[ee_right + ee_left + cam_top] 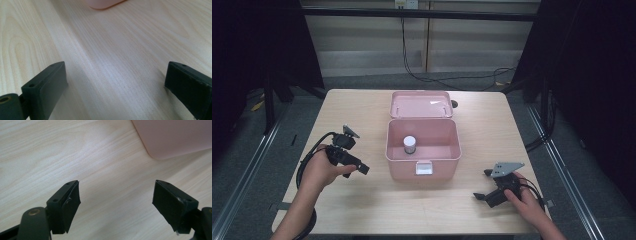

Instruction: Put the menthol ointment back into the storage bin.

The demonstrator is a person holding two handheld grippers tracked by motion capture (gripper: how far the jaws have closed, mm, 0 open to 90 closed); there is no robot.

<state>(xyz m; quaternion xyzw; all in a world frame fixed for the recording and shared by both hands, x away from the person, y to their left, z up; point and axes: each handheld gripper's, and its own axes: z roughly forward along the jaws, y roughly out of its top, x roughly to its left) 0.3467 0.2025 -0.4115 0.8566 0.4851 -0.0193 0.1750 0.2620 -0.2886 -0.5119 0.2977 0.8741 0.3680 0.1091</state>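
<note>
Hovering both empty, parted tools, left tool (360, 169) and right tool (482, 184), near the open pink box (423, 161), you next close its lid (421, 104)

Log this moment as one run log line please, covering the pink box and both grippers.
pink box: lid open, white-capped bottle upright inside | left gripper: open, empty, left of box | right gripper: open, empty, on table

open claw (115, 85), wooden table (120, 50), pink box (105, 3)

A pink box (423, 150) sits mid-table with its lid (421, 104) swung open and leaning back, and a small white-capped jar (410, 145) stands upright inside, left of centre.
</note>
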